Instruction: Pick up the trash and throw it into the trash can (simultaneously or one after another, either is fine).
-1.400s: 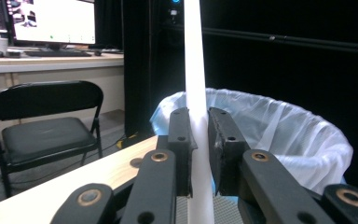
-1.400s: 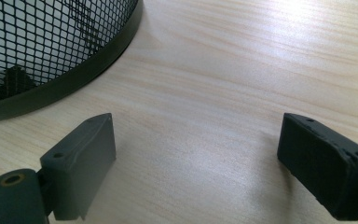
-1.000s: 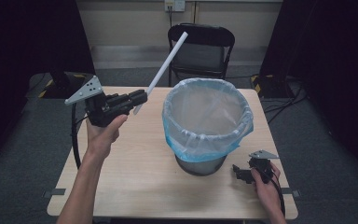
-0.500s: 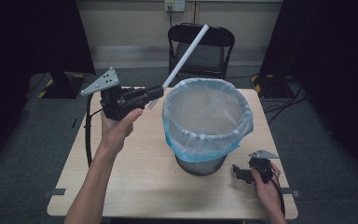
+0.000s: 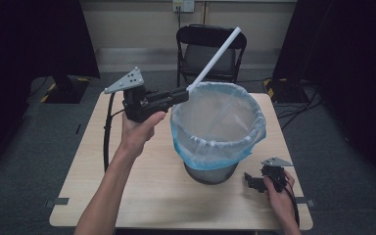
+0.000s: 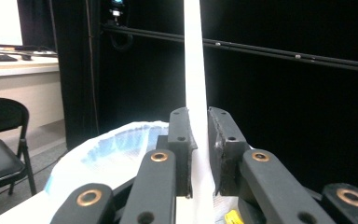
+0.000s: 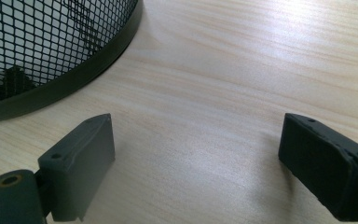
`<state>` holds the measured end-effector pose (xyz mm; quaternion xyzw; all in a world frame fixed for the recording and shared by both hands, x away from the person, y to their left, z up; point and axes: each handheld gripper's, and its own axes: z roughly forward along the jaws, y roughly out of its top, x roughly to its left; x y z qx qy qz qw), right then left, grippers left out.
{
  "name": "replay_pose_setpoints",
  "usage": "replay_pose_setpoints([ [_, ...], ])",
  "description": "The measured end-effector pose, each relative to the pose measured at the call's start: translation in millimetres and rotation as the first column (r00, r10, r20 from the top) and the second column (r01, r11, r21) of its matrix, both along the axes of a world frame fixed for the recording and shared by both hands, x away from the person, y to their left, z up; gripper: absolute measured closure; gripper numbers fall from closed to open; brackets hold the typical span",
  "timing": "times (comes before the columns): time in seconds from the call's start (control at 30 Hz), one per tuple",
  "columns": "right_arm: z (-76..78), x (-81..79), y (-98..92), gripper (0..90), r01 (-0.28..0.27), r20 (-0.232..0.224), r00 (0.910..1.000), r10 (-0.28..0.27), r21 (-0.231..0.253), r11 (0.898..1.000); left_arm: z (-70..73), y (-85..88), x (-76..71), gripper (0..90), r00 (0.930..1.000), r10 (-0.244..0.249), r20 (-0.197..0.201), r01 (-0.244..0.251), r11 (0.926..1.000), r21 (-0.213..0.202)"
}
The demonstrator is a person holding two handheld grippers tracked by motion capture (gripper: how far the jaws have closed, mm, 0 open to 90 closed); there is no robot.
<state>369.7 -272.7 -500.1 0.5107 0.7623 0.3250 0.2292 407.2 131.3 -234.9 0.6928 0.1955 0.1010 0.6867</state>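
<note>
A long white tube [image 5: 216, 52] slants up and to the right, its lower end clamped in my left gripper [image 5: 184, 93]. In the left gripper view the tube [image 6: 193, 56] rises between the two black pads, and the left gripper [image 6: 200, 128] is shut on it. That gripper hovers at the left rim of a black mesh bin lined with a pale blue bag [image 5: 210, 152]. My right gripper [image 5: 252, 182] rests low on the table to the right of the bin's base. In the right gripper view it [image 7: 196, 149] stands open over bare wood beside the mesh bin [image 7: 37, 46].
The wooden table [image 5: 142, 181] has free surface left of and in front of the bin. A black folding chair [image 5: 198, 54] stands behind the table's far edge. Cables lie on the floor at the right. Dark curtains flank the scene.
My left gripper has carried the white tube to the right and slightly up, from over the table's left part to the bin's left rim. The right gripper has stayed put.
</note>
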Motion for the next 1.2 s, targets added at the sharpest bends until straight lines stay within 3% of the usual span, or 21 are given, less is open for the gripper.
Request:
replay_pose_setpoints([
  [0.27, 0.0, 0.0, 0.0, 9.6, 0.000, 0.000, 1.0000, 0.000, 0.000, 1.000, 4.4, -15.5, 3.8, 80.1, 0.9994, -0.035, -0.009, 0.035, 0.9989, 0.032],
  [0.33, 0.0, 0.0, 0.2, 9.6, 0.001, 0.000, 1.0000, -0.001, 0.002, 1.000, 6.1, -17.0, 8.7, 80.1, 0.9982, -0.045, -0.038, 0.047, 0.9983, 0.034],
  [0.53, 0.0, 0.0, 0.0, 9.6, 0.000, 0.000, 1.0000, 0.000, 0.000, 1.000, 5.8, -26.0, 14.2, 80.1, 0.9979, -0.045, -0.048, 0.048, 0.9958, 0.077],
  [0.7, 0.0, 0.0, 0.1, 9.6, 0.000, 0.000, 1.0000, 0.000, 0.001, 1.000, 6.3, -31.3, 16.3, 79.8, 0.9970, -0.055, -0.054, 0.059, 0.9955, 0.074],
  [0.77, 0.0, 0.0, 0.1, 9.6, 0.000, 0.000, 1.0000, 0.000, 0.002, 1.000, 6.2, -33.6, 16.6, 79.6, 0.9969, -0.060, -0.051, 0.065, 0.9929, 0.100],
  [0.83, 0.0, 0.0, 0.1, 9.6, 0.000, 0.000, 1.0000, 0.000, 0.001, 1.000, 5.4, -34.0, 17.5, 79.1, 0.9960, -0.069, -0.057, 0.074, 0.9925, 0.097],
  [0.97, 0.0, 0.0, 0.1, 9.6, 0.000, 0.000, 1.0000, 0.000, 0.001, 1.000, 3.3, -35.6, 19.8, 71.3, 0.9937, -0.090, -0.066, 0.097, 0.9901, 0.102],
  [1.03, 0.0, 0.0, 0.1, 9.6, 0.000, 0.000, 1.0000, 0.000, 0.001, 1.000, 2.2, -37.0, 20.9, 58.6, 0.9945, -0.077, -0.072, 0.084, 0.9906, 0.108],
  [1.1, 0.0, 0.0, 0.1, 9.6, 0.000, 0.000, 1.0000, 0.000, 0.001, 1.000, 2.0, -37.3, 21.0, 55.4, 0.9950, -0.067, -0.074, 0.074, 0.9918, 0.104],
  [1.13, -0.1, 0.0, 0.1, 9.6, 0.000, 0.001, 1.0000, 0.000, 0.001, 1.000, 1.7, -36.9, 21.6, 48.0, 0.9956, -0.055, -0.075, 0.063, 0.9925, 0.105],
  [1.2, 0.0, 0.0, 0.1, 9.6, 0.000, 0.001, 1.0000, 0.000, 0.001, 1.000, 1.3, -35.1, 22.5, 45.9, 0.9956, -0.054, -0.076, 0.062, 0.9927, 0.104],
])
